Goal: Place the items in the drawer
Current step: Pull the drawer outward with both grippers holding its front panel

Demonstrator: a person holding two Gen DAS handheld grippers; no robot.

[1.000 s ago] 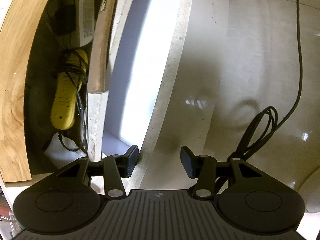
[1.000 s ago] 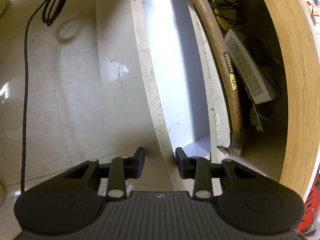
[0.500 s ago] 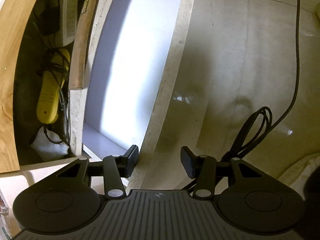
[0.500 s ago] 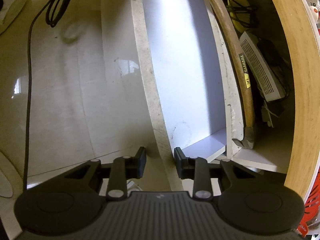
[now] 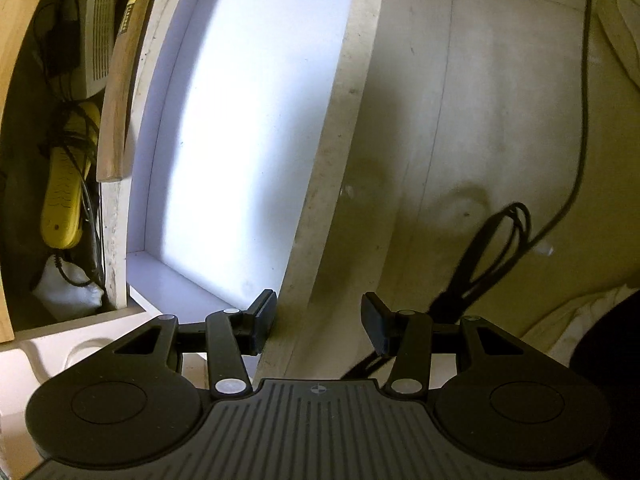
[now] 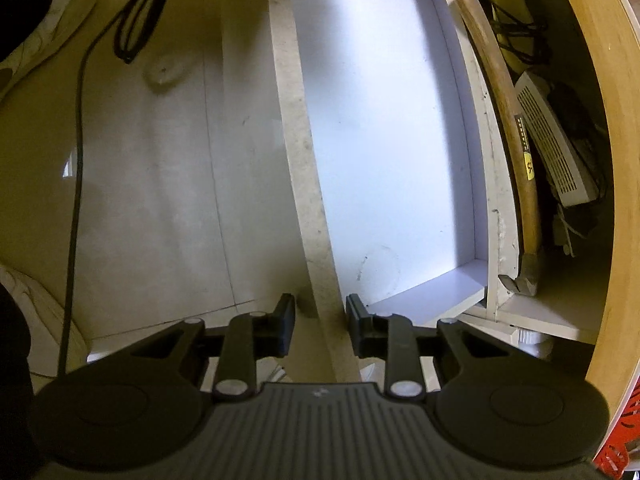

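Straddling the drawer (image 6: 384, 128) front edge (image 6: 304, 184), the right gripper (image 6: 320, 330) has its fingers clamped on that speckled board at lower centre. The left gripper (image 5: 318, 326) has one finger against the same edge (image 5: 332, 152), the other clear over the floor (image 5: 472, 128); whether it grips, cannot tell. The drawer's white bottom lies bare, wide room across mid-frame. Behind its back wall: hammer (image 6: 516, 132), white box (image 6: 554, 148), yellow unit (image 5: 66, 196) crowded with cables. A black cable (image 5: 492, 240) loops on the floor, right.
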